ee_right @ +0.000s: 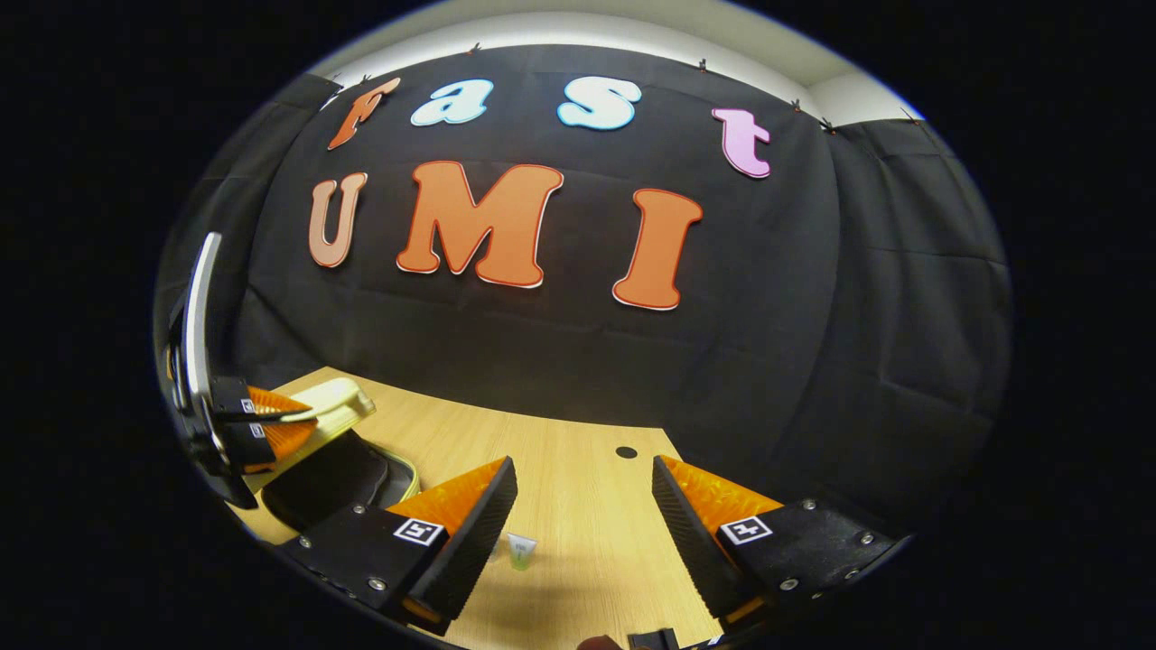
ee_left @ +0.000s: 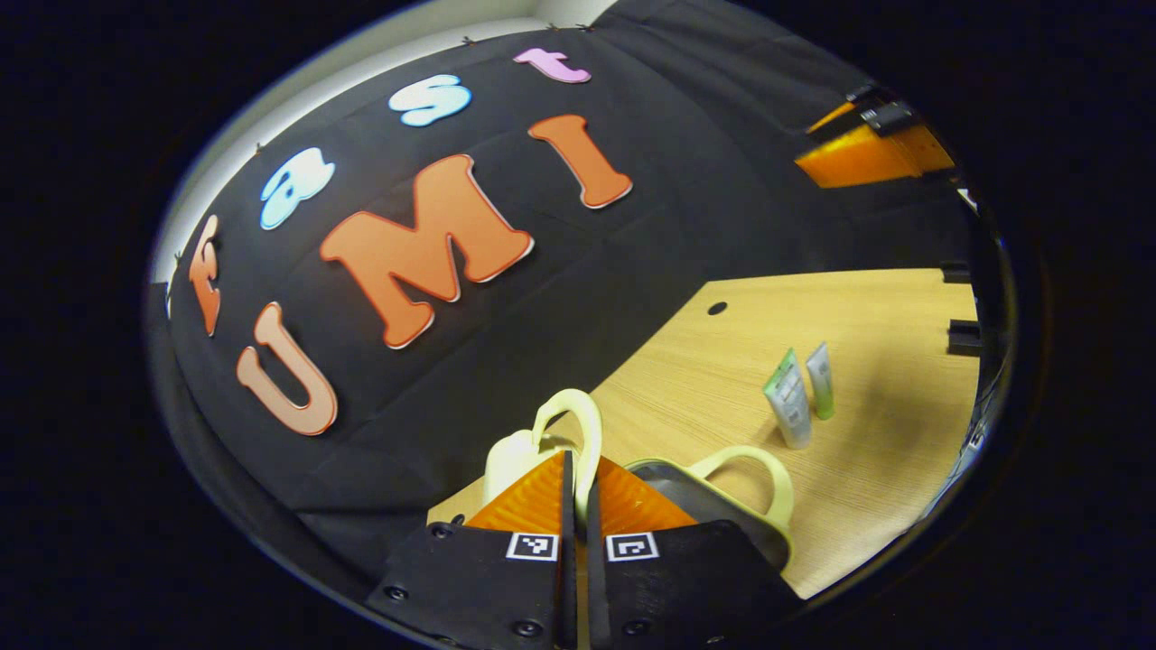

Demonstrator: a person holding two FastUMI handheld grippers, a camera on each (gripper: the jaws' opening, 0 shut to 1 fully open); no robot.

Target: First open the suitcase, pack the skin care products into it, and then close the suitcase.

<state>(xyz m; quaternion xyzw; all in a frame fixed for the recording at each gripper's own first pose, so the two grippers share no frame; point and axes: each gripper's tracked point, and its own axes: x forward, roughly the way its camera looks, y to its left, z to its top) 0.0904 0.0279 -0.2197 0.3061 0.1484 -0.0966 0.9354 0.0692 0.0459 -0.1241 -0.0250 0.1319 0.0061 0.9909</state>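
On the left, left gripper has its jaws pinched nearly closed on the pale handle of the suitcase lid, lid raised off the dark suitcase; a second handle sits on the lower half. Looks like the opening step, near done. Two skin care tubes stand upright on the table, apart from the case. Right gripper hangs over the table with its jaws wide apart, nothing held, one tube just below and between the fingers. Next move probably: drop, square up on a tube, close. Wood-grain tabletop, cable hole, black cloth wall behind.
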